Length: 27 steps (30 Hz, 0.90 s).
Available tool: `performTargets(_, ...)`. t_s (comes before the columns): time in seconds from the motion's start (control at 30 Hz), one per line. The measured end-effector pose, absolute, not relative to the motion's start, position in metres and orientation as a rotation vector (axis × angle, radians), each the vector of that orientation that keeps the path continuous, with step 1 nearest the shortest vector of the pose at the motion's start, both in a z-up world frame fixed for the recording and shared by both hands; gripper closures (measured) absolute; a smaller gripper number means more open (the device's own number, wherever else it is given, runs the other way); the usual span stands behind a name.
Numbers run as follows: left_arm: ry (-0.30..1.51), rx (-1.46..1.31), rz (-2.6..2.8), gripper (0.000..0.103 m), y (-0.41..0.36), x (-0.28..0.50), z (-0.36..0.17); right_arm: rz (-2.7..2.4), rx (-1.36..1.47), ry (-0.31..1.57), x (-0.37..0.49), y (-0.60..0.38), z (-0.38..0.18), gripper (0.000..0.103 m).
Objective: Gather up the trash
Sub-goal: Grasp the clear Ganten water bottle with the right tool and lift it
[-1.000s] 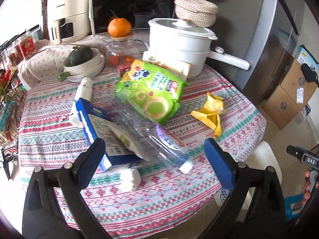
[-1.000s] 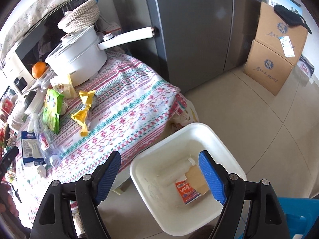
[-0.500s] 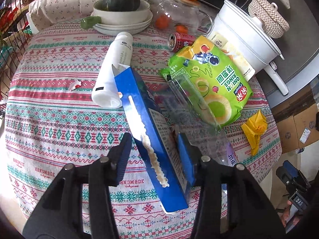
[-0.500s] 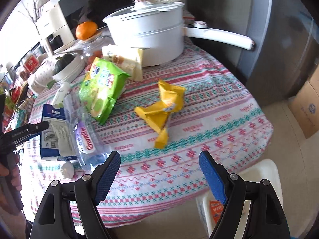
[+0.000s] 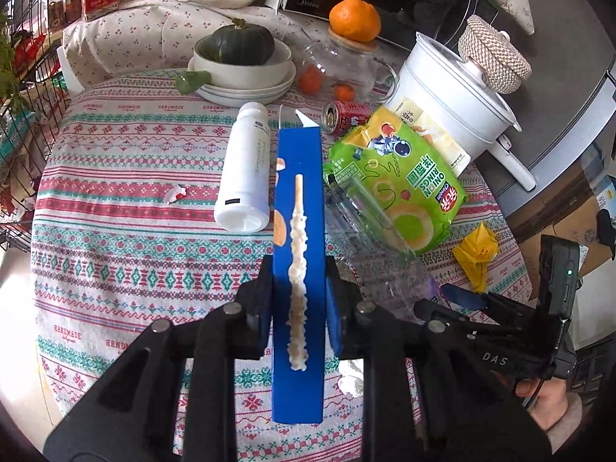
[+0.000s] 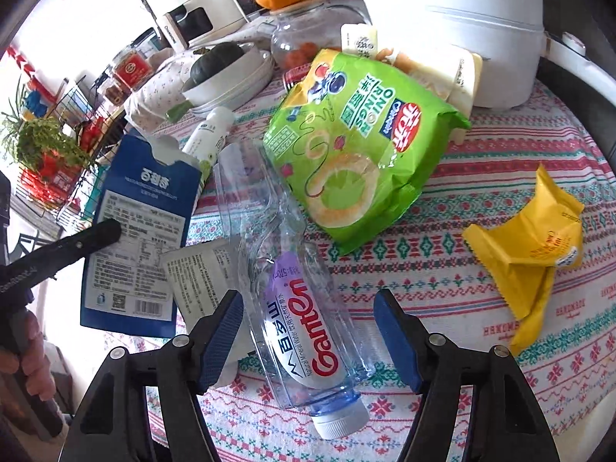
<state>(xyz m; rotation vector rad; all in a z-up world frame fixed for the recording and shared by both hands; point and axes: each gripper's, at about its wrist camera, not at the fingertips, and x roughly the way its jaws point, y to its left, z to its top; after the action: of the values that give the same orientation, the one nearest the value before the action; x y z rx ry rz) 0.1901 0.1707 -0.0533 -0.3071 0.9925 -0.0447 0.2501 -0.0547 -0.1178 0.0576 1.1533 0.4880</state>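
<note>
Left wrist view: we see our left gripper (image 5: 298, 300) with its jaws just closed in on the blue carton (image 5: 297, 269), the blue pads pressing both flat sides while its narrow edge, marked by a strip of dried white glue, faces up. The carton stands on edge on the patterned tablecloth (image 5: 127, 238). Just left of it lies a white bottle (image 5: 246, 171) on its side; just right lies a crushed clear water bottle (image 5: 369, 227), partly over the green onion-rings bag (image 5: 400, 181). A red can (image 5: 344, 115) lies beyond the bag, and a crumpled yellow wrapper (image 5: 477, 250) sits near the table's right edge. Behind stand a bowl holding a dark green squash (image 5: 240, 44), a glass jar topped by an orange (image 5: 354, 19), and a white pot (image 5: 454, 96).

From the right wrist view, our right gripper (image 6: 308, 342) has its jaws spread either side of the water bottle (image 6: 304, 308), having just been narrowing; the pads stand apart from the plastic on both sides, so nothing is clamped. The bottle lies with its white cap toward the camera. The blue carton (image 6: 138, 238) shows its printed label here, with one black finger of the left gripper across it. The yellow wrapper (image 6: 535, 238) lies well to the right.
</note>
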Motion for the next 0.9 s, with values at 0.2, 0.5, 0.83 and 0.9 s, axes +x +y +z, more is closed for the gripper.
performTargets(0.2, 0.973, -0.333, -0.026, 0.078, 0.179, 0.187, -0.051, 0.509, 0.015, 1.148, 0.243, -0.038, -0.131, 0.035)
performTargets(0.5, 0.909, -0.351, -0.024, 0.078, 0.172, 0.172, -0.036, 0.505, -0.039, 1.146, 0.217, -0.032, -0.137, 0.035)
performTargets(0.83, 0.776, -0.355, -0.067, 0.078, 0.163, 0.154, -0.009, 0.508, 0.081, 1.006, 0.187, -0.058, -0.088, 0.041)
performTargets(0.9, 0.76, -0.356, -0.098, 0.078, 0.155, 0.15, -0.004, 0.481, 0.115, 0.971, 0.177, -0.077, -0.07, 0.041)
